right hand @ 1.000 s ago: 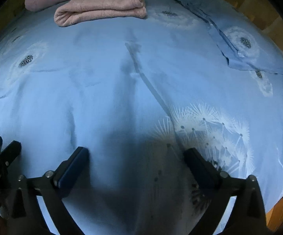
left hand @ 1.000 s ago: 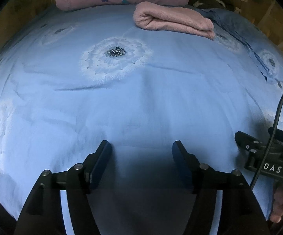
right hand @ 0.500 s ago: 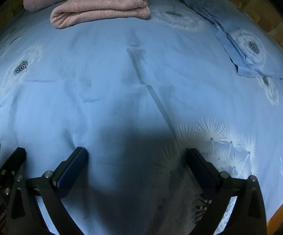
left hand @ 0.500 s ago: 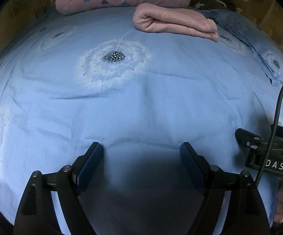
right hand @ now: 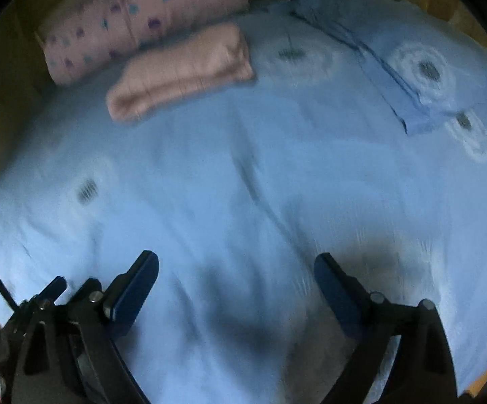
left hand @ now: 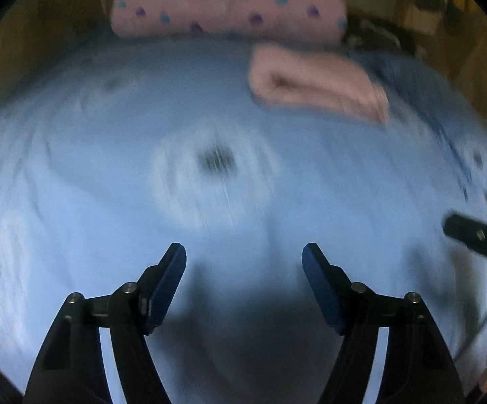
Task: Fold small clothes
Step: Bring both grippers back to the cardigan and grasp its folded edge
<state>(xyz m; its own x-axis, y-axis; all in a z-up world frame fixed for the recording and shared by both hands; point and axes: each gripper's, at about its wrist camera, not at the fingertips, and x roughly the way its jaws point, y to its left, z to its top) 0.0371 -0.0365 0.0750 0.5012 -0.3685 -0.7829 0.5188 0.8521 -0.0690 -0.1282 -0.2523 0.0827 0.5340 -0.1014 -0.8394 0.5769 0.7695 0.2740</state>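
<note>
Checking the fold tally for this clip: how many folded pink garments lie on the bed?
1. The folded pink garment lies on the blue bedsheet at its far side, just before the heart-print pillow. Others may be out of view.

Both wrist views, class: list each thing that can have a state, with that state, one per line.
Pink garment: folded, lying on the bed.
Heart-print pillow: behind the garment.
Blue bedsheet: spread out, lightly creased.
Left gripper: open, empty, jaws just been closing.
Right gripper: open, empty, jaws just been closing.
</note>
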